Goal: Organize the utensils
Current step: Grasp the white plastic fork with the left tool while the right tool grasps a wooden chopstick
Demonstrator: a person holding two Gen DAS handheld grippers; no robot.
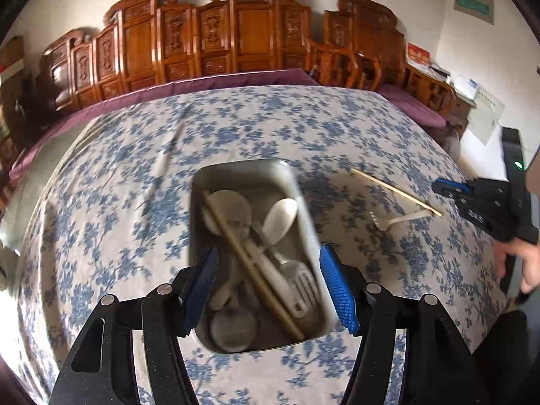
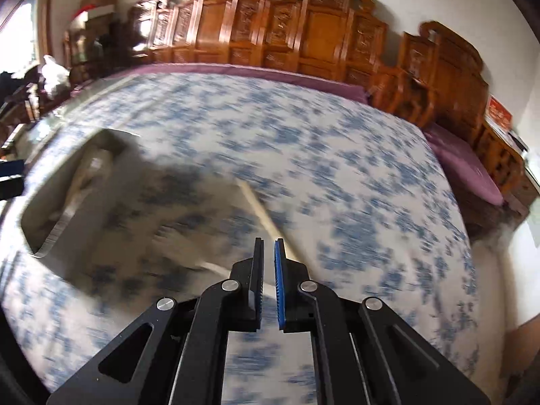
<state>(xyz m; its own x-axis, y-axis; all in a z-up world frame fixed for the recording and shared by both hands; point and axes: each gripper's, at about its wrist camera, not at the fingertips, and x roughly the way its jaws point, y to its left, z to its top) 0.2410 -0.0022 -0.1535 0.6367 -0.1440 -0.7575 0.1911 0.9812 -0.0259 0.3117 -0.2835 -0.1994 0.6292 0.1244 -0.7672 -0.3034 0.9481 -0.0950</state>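
Note:
A metal tray (image 1: 202, 182) on the floral tablecloth holds white spoons (image 1: 280, 216), a slotted spatula (image 1: 300, 290) and a wooden chopstick (image 1: 249, 266). My left gripper (image 1: 268, 260) is open and empty, hovering above the tray. To the tray's right lie a loose chopstick (image 1: 395, 191) and a white plastic fork (image 1: 401, 219). A white utensil (image 1: 162, 162) lies to the tray's left. My right gripper (image 2: 269, 248) has its jaws nearly closed with nothing between them, just above the blurred chopstick (image 2: 260, 209). It also shows in the left wrist view (image 1: 445, 187). The tray (image 2: 54, 233) is at left.
The table (image 1: 101, 236) carries a blue floral cloth over a purple one. Carved wooden chairs (image 1: 209, 40) line the far wall. A hand (image 1: 526, 263) holds the right gripper at the table's right edge. The right wrist view is motion-blurred.

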